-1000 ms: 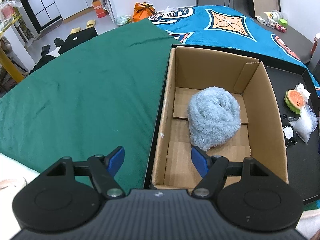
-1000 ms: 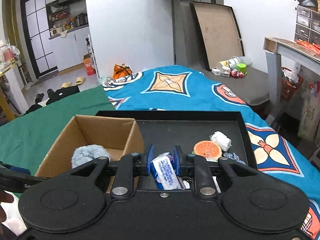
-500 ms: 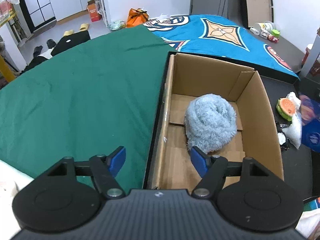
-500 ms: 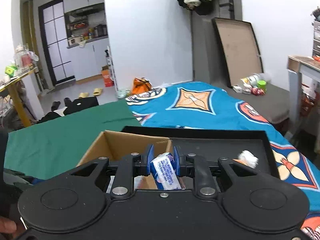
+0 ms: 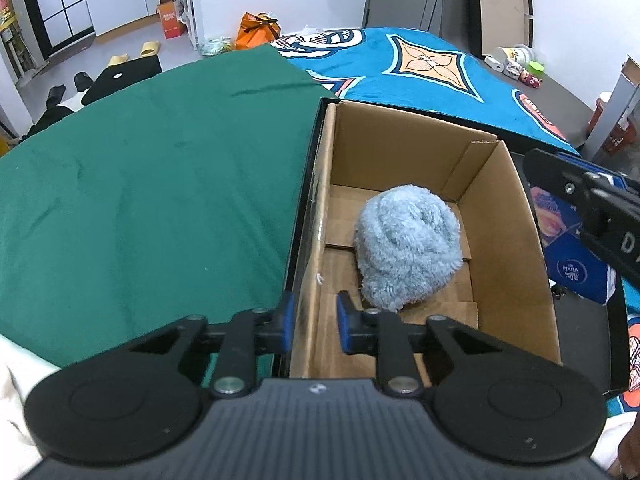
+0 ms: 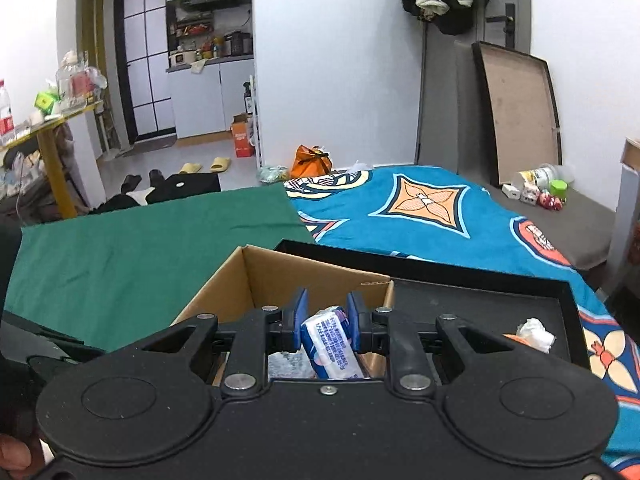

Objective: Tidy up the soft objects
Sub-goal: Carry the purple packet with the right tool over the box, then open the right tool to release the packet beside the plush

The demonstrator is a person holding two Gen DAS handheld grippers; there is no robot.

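**A:** Over the open brown cardboard box (image 6: 280,280) right now, the right hand-held gripper (image 6: 326,322) has its blue pads squeezed in tight on a small white and blue plastic-wrapped tissue pack (image 6: 332,344). The pack sits between the jaws, tilted back toward the camera, with the box's near right corner just below it.

**B:** And the left hand-held gripper (image 5: 312,326)? It looks like it's gone for the box itself.

**A:** Yeah, its jaws have just been closing, and the left cardboard wall (image 5: 316,280) is between the blue pads (image 5: 286,322). They're nearly together now. One pad is outside by the black tray (image 5: 298,240) edge, the other inside the box. I'd say it's pinching the wall to steady it.

**B:** The fluffy pale blue rolled towel (image 5: 408,256) is already lying in the box, middle of the floor, close to that inner pad.

**A:** Here's my worry: the pack is hanging over the right-hand rim, not the middle. If it gets let go there it could clip the wall and flop out onto the tray instead.

**B:** Thin cardboard bends too. If the left side pulls or twists, the box could skew or slide over the tray edge toward the dark green cloth (image 5: 140,200). And it's a squishy pack held in a narrow pinch, so it might slip early if the hand tips
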